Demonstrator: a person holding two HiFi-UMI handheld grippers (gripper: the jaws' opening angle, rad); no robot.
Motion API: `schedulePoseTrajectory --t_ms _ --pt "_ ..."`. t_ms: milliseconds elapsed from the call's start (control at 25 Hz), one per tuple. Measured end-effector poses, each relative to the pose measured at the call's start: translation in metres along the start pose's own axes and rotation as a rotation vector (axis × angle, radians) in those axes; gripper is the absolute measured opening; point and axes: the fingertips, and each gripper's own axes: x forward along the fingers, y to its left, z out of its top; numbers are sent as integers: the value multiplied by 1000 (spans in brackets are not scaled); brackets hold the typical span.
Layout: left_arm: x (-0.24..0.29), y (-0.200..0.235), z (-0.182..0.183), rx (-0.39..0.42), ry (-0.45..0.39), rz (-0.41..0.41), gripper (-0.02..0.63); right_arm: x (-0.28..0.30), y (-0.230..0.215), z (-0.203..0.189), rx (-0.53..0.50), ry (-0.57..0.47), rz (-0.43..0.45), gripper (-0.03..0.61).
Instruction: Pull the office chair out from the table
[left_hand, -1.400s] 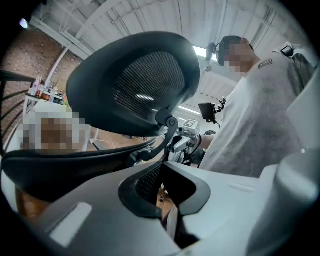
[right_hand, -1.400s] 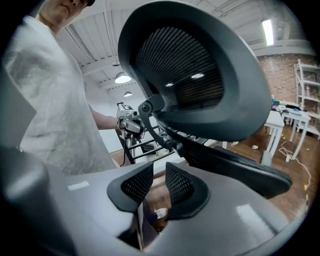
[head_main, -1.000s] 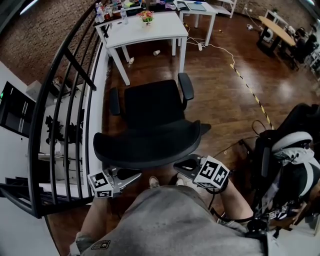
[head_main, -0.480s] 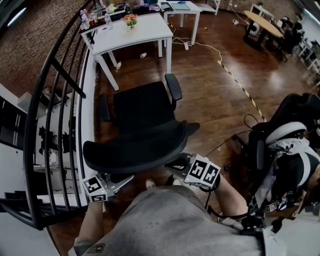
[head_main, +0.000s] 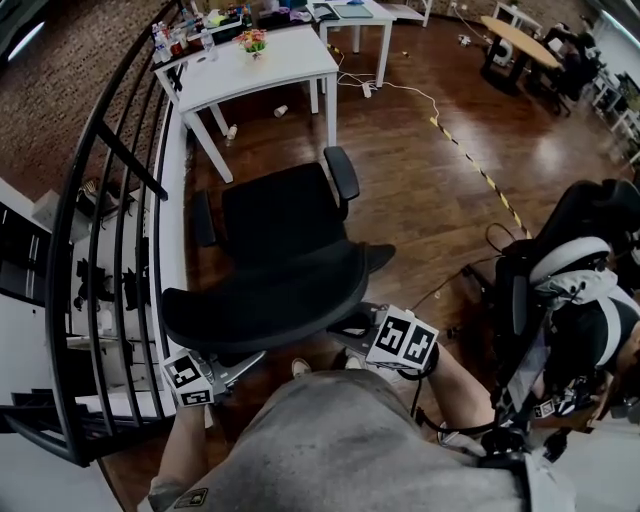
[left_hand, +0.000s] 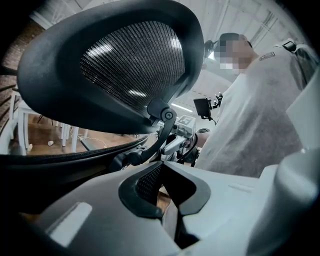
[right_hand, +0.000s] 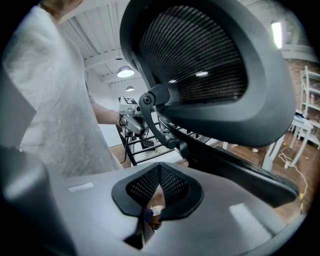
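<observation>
Standing clear of the white table (head_main: 265, 70): one black office chair (head_main: 285, 215), seat facing the table at 12 o'clock, with a strip of bare wood floor between the two. Its mesh headrest (head_main: 265, 300) leans back toward the person at 6 o'clock.

Left gripper (left_hand: 160, 166): low behind the backrest at 7 o'clock, fingertips pressed together with nothing pinched between them. The headrest hangs just above and ahead of it.

Right gripper (right_hand: 159, 170): behind the backrest at 5 o'clock, fingertips likewise pressed together on nothing. The headrest bracket (right_hand: 151, 98) sits just ahead.

Surroundings:
- Black railing (head_main: 100, 200): runs close along the chair's 9 o'clock side.
- Table top: a flower pot (head_main: 252, 41), and a row of bottles (head_main: 168, 42) at the far-left edge.
- Floor under and beside the table: two tipped cups (head_main: 283, 110) and a white cable (head_main: 400, 92).
- Yellow-black floor tape (head_main: 480, 170): runs diagonally at 2 o'clock.
- Second dark chair (head_main: 560, 290) with pale padding: at 3 o'clock, well apart from the office chair.
- Person's grey shirt (head_main: 340, 450): fills 6 o'clock, directly behind the backrest.
</observation>
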Motion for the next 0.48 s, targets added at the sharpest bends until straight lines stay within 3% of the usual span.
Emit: schedulePoseTrajectory --t_ms 480 --pt "2 3 2 -3 -3 9 0 -3 -4 2 -6 -6 1 6"
